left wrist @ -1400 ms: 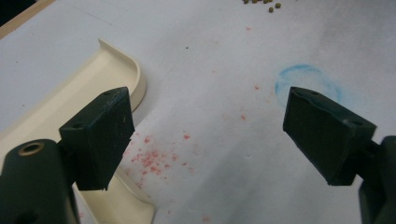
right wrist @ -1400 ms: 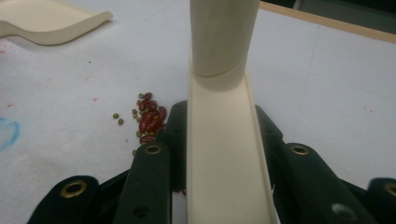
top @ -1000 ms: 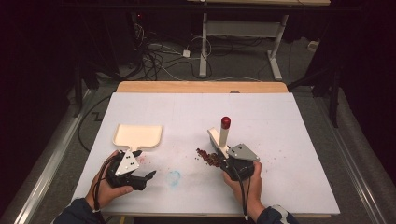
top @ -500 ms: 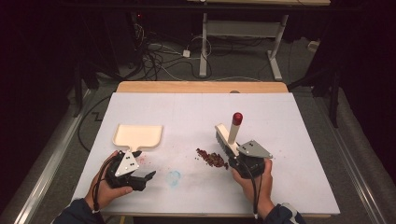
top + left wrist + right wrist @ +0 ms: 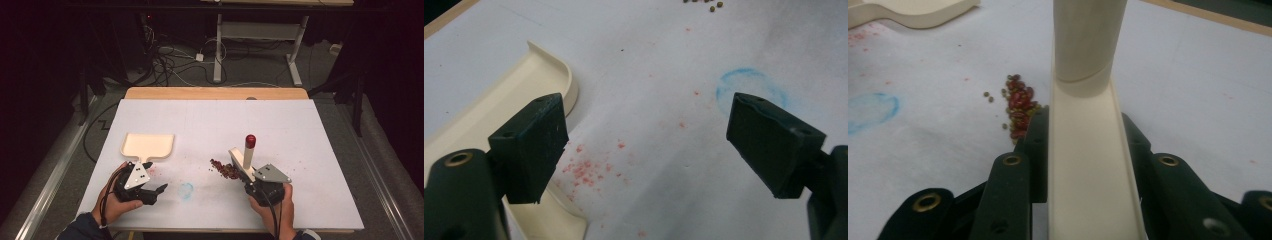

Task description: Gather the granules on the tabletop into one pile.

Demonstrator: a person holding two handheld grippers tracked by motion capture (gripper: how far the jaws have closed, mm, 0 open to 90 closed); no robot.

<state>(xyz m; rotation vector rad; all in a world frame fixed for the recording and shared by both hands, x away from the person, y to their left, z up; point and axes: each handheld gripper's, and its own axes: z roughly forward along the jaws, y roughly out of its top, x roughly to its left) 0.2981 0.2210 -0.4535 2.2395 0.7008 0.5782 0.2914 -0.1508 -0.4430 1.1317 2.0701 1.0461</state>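
Note:
A cream dustpan point(image 5: 148, 145) lies flat on the white table at the left, its handle pointing toward the person. My left gripper point(image 5: 155, 192) rests just beside that handle, open, with bare table between its jaws point(image 5: 649, 125); the dustpan's rim point(image 5: 499, 105) runs past the left jaw. My right gripper point(image 5: 250, 177) is shut on a cream brush point(image 5: 247, 152) whose red-tipped handle stands up. Its flat base fills the gap between the jaws of my right gripper point(image 5: 1085, 120). A small pile of red and green beans point(image 5: 225, 169) lies just left of the brush point(image 5: 1088, 50).
A faint blue ring point(image 5: 186, 190) is drawn on the table between the hands. Red specks point(image 5: 584, 170) dot the surface by the dustpan's handle. A wooden strip point(image 5: 215, 93) edges the far side. Cables and table legs lie on the dark floor beyond.
My right gripper has carried the brush to the right and a little toward the person, off the bean pile. The left gripper and dustpan have stayed put.

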